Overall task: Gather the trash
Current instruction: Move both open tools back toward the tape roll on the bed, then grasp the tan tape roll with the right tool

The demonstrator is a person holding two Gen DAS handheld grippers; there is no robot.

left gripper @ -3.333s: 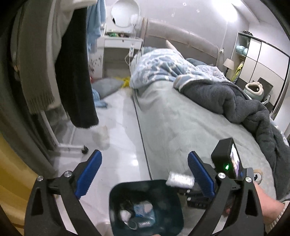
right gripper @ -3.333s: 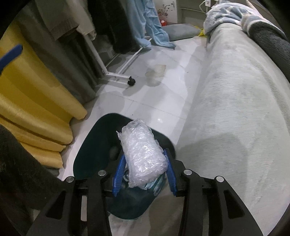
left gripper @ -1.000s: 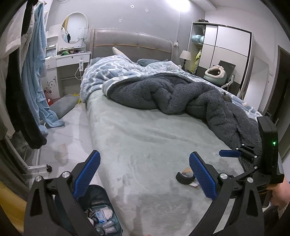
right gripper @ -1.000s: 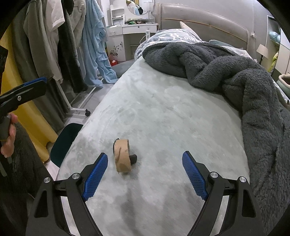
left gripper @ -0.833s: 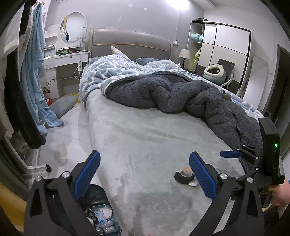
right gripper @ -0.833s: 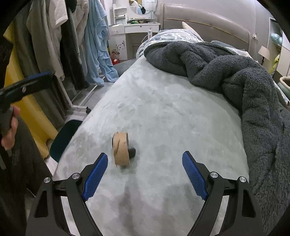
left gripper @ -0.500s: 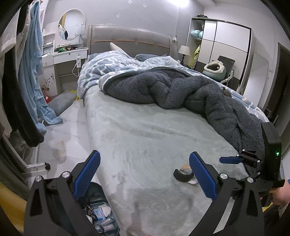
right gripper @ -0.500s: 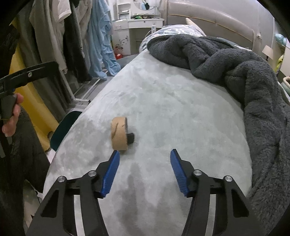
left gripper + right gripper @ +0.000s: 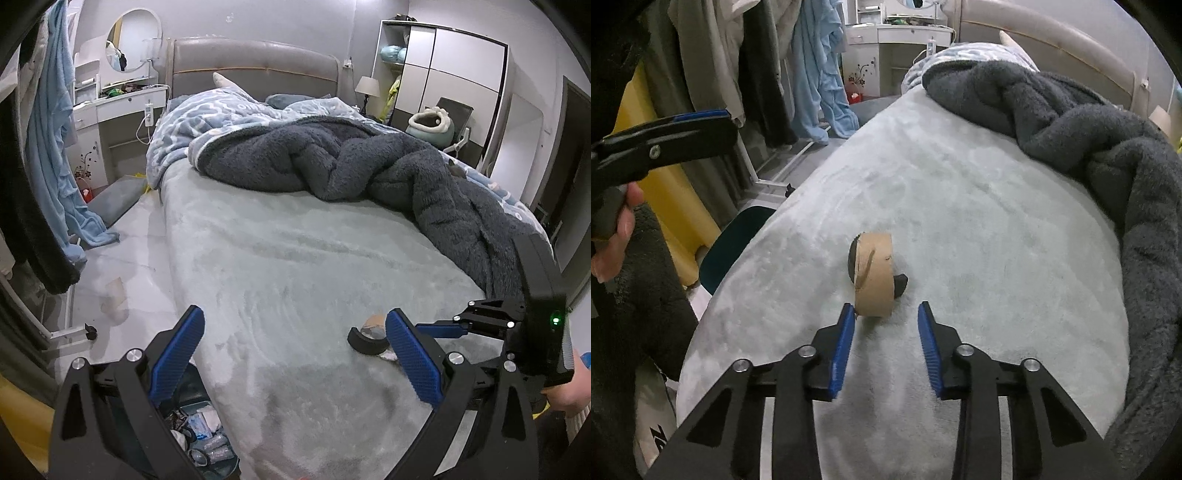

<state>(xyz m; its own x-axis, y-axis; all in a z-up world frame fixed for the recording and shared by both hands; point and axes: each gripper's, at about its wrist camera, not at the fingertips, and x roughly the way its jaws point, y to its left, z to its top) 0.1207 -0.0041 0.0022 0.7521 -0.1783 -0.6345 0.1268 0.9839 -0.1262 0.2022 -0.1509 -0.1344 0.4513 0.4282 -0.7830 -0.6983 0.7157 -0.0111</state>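
Note:
A brown cardboard tape roll (image 9: 873,275) stands on edge on the grey bed cover, with a small black piece (image 9: 900,285) beside it. My right gripper (image 9: 886,314) is open, jaws partly narrowed, its tips just short of the roll. The roll also shows in the left wrist view (image 9: 371,326), partly hidden by my finger. My left gripper (image 9: 291,332) is wide open and empty above the bed edge. The dark teal trash bin (image 9: 201,435) with wrappers inside sits on the floor below it, and its rim shows in the right wrist view (image 9: 733,242).
A dark fluffy blanket (image 9: 369,166) is heaped across the far and right side of the bed. Clothes hang on a wheeled rack (image 9: 768,74) at the left. A yellow curtain (image 9: 672,184) hangs by the bin. A dressing table (image 9: 118,107) stands at the back.
My right gripper dropped the plastic wrap in the bin, swung over the bed, moved up to the tape roll and narrowed its jaws. My left gripper rose and stayed open.

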